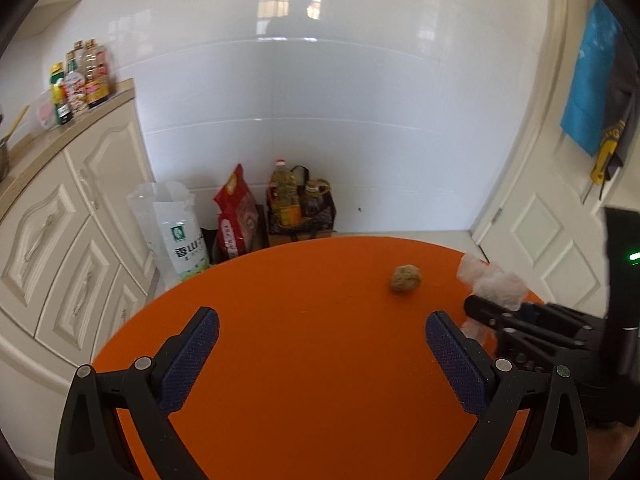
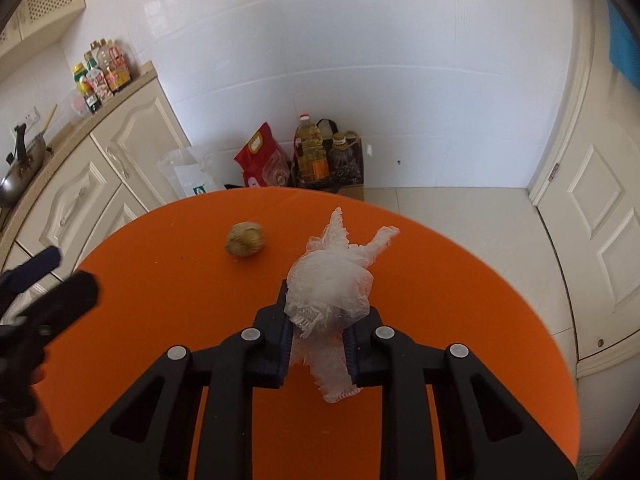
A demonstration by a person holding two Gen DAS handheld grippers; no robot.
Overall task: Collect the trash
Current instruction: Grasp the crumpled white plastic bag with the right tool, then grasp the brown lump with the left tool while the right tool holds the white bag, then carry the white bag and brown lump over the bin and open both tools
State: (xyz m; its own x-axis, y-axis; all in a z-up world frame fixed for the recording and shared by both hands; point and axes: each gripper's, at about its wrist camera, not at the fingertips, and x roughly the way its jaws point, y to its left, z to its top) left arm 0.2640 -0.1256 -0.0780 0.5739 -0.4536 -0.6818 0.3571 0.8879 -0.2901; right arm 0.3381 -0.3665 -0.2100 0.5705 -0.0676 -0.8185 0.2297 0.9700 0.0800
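Note:
A crumpled clear plastic glove [image 2: 330, 280] is clamped between my right gripper's [image 2: 316, 320] fingers, just above the round orange table [image 2: 460, 300]. It also shows in the left wrist view [image 1: 494, 282], held by the right gripper [image 1: 486, 312] at the table's right side. A brown crumpled ball of trash [image 2: 245, 239] lies on the table to the left of the glove, also in the left wrist view [image 1: 405, 278]. My left gripper [image 1: 322, 330] is open and empty over the table, short of the ball.
Cream kitchen cabinets [image 1: 60, 232] with bottles [image 1: 80, 80] on the counter stand at the left. A white sack [image 1: 176, 228], a red bag [image 1: 236, 216] and oil bottles [image 1: 286, 196] sit on the floor by the tiled wall. A white door [image 1: 560, 240] is at the right.

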